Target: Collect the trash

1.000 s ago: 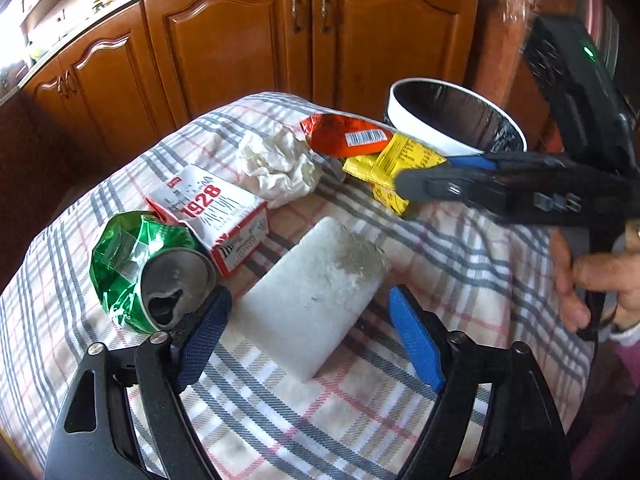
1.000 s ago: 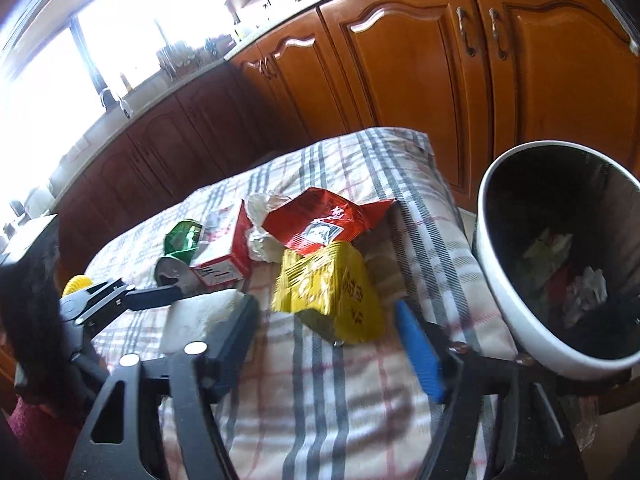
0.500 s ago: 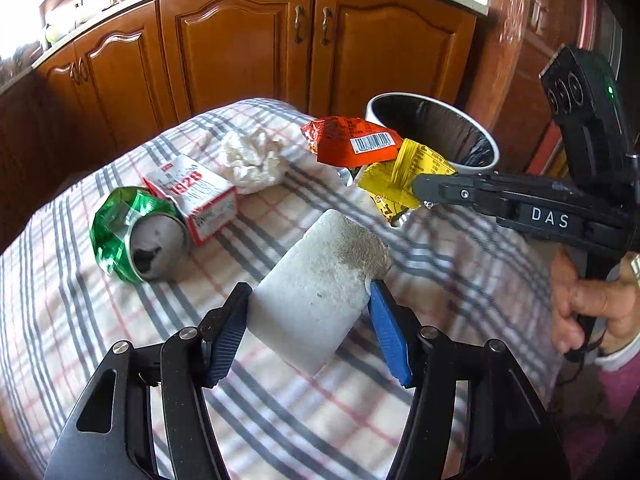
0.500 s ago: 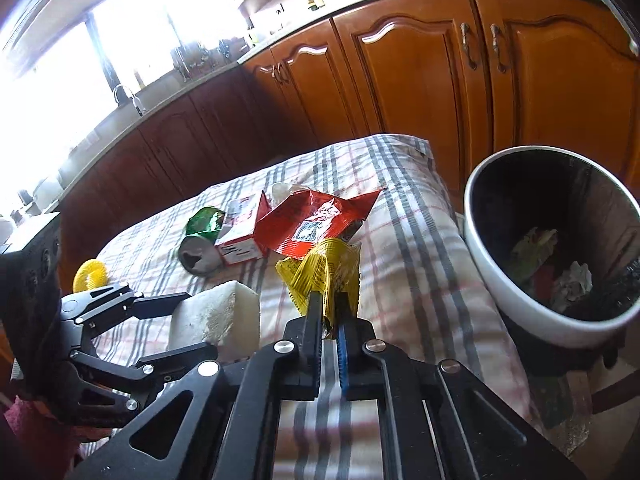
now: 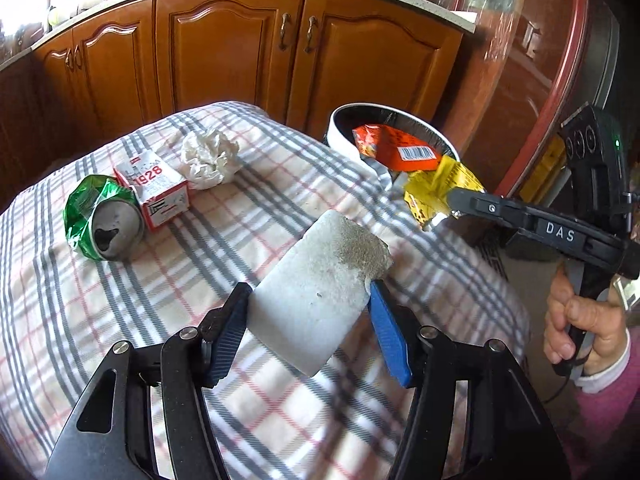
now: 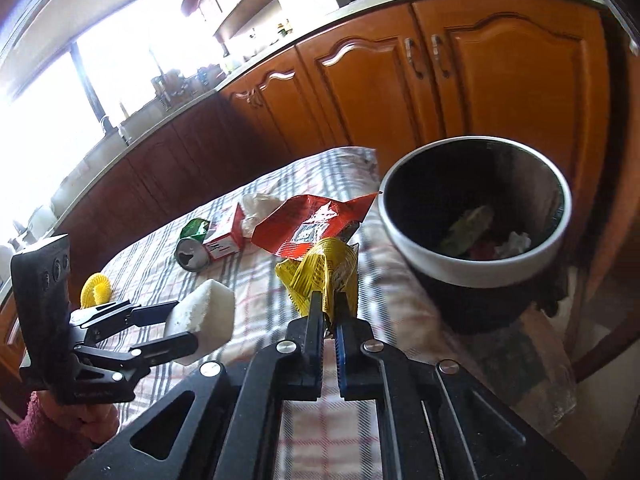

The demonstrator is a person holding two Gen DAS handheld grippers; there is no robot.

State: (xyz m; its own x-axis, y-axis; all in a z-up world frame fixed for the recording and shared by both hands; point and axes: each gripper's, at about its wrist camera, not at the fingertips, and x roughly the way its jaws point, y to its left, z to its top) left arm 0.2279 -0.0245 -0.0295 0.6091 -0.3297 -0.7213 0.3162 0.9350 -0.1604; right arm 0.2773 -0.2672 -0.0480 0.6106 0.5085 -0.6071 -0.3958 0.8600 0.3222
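My left gripper point(image 5: 310, 300) is shut on a white foam block point(image 5: 316, 284) and holds it above the checked tablecloth point(image 5: 200, 240); the block also shows in the right wrist view point(image 6: 204, 316). My right gripper point(image 6: 330, 312) is shut on a yellow wrapper point(image 6: 324, 272), lifted near the table's right edge; the wrapper also shows in the left wrist view point(image 5: 436, 188). A red wrapper point(image 6: 312, 224) hangs with it, touching. The white-rimmed trash bin point(image 6: 520, 256) stands to the right, beside the table, with trash inside.
On the cloth lie a crushed green can point(image 5: 100, 224), a red and white carton marked 1928 point(image 5: 154, 192) and a crumpled white tissue point(image 5: 210, 158). A yellow ring-shaped thing point(image 6: 96, 288) lies at the near left. Wooden cabinets point(image 5: 240, 52) stand behind.
My left gripper closed on the foam block and lifted it off the cloth. My right gripper closed on the yellow wrapper and raised it toward the bin, the red wrapper coming along.
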